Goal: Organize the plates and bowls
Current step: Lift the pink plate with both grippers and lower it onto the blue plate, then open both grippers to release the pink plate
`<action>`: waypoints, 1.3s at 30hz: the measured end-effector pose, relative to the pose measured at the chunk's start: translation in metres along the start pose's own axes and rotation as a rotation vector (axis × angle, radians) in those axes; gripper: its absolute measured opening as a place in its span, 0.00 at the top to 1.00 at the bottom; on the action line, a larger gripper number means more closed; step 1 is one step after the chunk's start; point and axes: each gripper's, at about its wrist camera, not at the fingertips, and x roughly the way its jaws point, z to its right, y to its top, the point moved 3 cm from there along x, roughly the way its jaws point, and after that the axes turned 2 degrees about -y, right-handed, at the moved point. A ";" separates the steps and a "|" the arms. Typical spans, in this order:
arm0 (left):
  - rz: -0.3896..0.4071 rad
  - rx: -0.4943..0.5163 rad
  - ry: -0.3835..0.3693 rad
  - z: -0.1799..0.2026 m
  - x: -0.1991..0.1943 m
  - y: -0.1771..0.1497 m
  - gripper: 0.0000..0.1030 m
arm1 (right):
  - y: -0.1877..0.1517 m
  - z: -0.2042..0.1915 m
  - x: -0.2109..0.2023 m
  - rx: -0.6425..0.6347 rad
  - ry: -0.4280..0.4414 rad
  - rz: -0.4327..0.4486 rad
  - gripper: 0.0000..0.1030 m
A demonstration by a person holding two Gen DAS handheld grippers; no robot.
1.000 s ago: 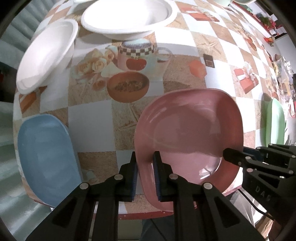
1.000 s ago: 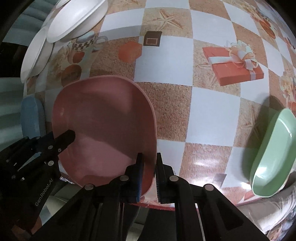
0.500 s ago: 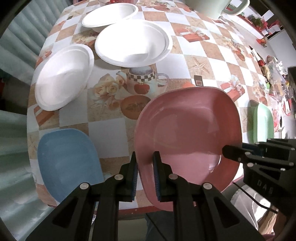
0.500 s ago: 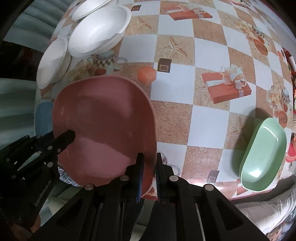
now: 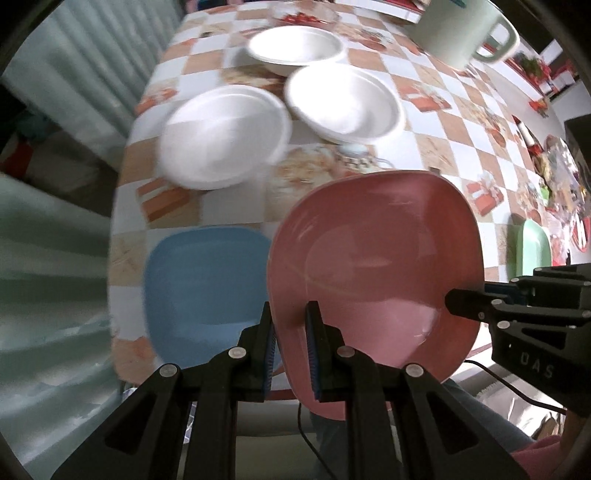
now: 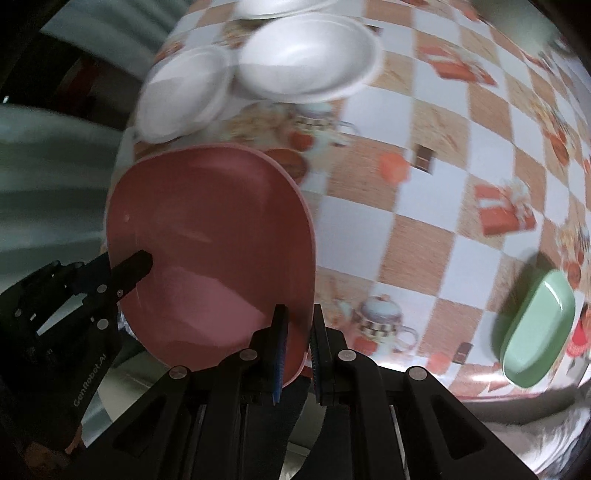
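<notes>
The pink plate (image 5: 376, 266) is held in the air above the near edge of the table (image 5: 436, 122), clear of the checked cloth. Both grippers grip it.

Left gripper (image 5: 290, 332): points down, jaws closed on the plate's left rim, 1 blue pad on each face of the rim. Right gripper (image 6: 297, 332): points down, jaws closed on the opposite rim in the same manner. In the left wrist view the right gripper's finger (image 5: 465, 300) lies across the plate's right edge; in the right wrist view the left gripper's finger (image 6: 135, 266) lies across the plate's left edge.

The blue plate (image 5: 205, 284) lies flat on the table, just left of the pink plate and below it. The pink plate's left edge overlaps it in view; contact cannot be told.

3 white bowls sit farther back, close together: 1 at the left (image 5: 225, 136), 1 to its right (image 5: 345, 103), 1 behind them (image 5: 295, 48). All are blurred.

The green dish (image 6: 537, 334) sits at the right near edge of the table, well apart from the pink plate. A pale green jug (image 5: 465, 29) stands at the far right.
</notes>
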 end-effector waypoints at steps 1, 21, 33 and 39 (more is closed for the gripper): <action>0.003 -0.012 0.009 -0.007 -0.002 -0.002 0.84 | 0.003 -0.009 0.001 -0.021 0.000 -0.003 0.87; -0.007 -0.090 0.120 -0.108 0.009 -0.012 0.82 | 0.023 -0.118 0.051 -0.217 -0.007 -0.081 0.87; -0.023 -0.072 0.125 -0.113 0.034 -0.011 0.78 | 0.006 -0.106 0.061 -0.199 0.009 -0.119 0.87; 0.015 -0.084 0.163 -0.113 0.030 -0.009 0.30 | 0.006 -0.095 0.047 -0.191 -0.004 -0.111 0.86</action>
